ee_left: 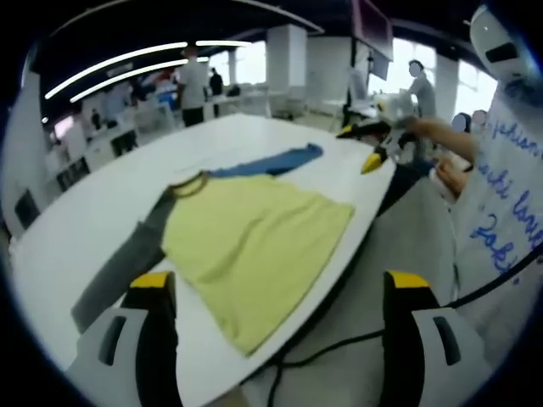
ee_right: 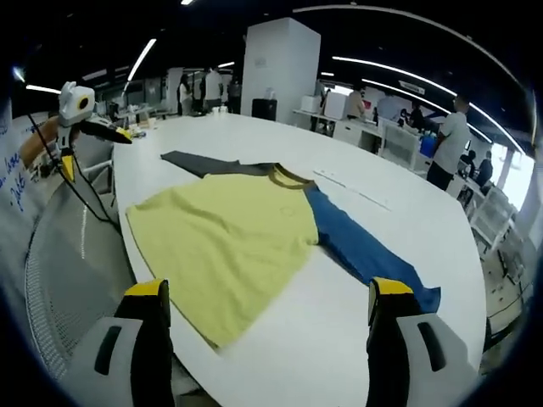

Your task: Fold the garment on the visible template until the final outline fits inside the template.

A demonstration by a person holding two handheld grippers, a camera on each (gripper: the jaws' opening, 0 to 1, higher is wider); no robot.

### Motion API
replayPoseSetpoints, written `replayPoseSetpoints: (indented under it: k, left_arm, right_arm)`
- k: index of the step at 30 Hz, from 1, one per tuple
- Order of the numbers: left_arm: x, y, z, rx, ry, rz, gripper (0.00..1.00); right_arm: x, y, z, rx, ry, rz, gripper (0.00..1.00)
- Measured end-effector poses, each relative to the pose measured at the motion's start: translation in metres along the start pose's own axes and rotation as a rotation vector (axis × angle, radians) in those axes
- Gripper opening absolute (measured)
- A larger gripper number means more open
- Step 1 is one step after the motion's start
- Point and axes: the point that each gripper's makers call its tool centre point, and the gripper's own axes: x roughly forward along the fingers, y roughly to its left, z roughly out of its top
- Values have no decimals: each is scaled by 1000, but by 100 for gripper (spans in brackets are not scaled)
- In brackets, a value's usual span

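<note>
I saw the shirt (ee_left: 254, 242) lying flat on the white bench (ee_left: 85, 220). Its body was yellow, with one grey sleeve (ee_left: 123, 267) and one blue sleeve (ee_left: 271, 161) spread out to the sides. The bottom edge of the shirt lay close to the near rim of the bench.

In the left gripper view, my left hand-held gripper (ee_left: 280, 292) was wide open and held nothing. One jaw hung over the bench beside the grey sleeve, and the other jaw was past the rim, over the floor. The right hand-held gripper (ee_left: 373, 144) showed far off, beyond the bench edge.

In the right gripper view, my right hand-held gripper (ee_right: 267, 301) was also wide open and empty, with the shirt (ee_right: 229, 237) in front of it. People stood at desks farther back in the room.
</note>
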Motion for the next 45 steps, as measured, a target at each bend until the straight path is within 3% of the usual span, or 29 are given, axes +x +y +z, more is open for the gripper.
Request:
replayPoseSetpoints:
  k: [12, 22, 39, 45]
  left_arm:
    - [-2, 0, 5, -4, -12, 20, 94]
    - [-4, -1, 8, -11, -20, 25, 93]
    - [-6, 0, 9, -27, -18, 29, 91]
    - [-4, -1, 8, -32, -9, 26, 90]
  right_arm:
    - [-3, -56, -13, -1, 17, -101, 90]
    - [-9, -111, -14, 38, -19, -220, 82]
    - [-7, -170, -43, 125, 26, -330, 72]
    - [-4, -182, -51, 134, 41, -346, 69]
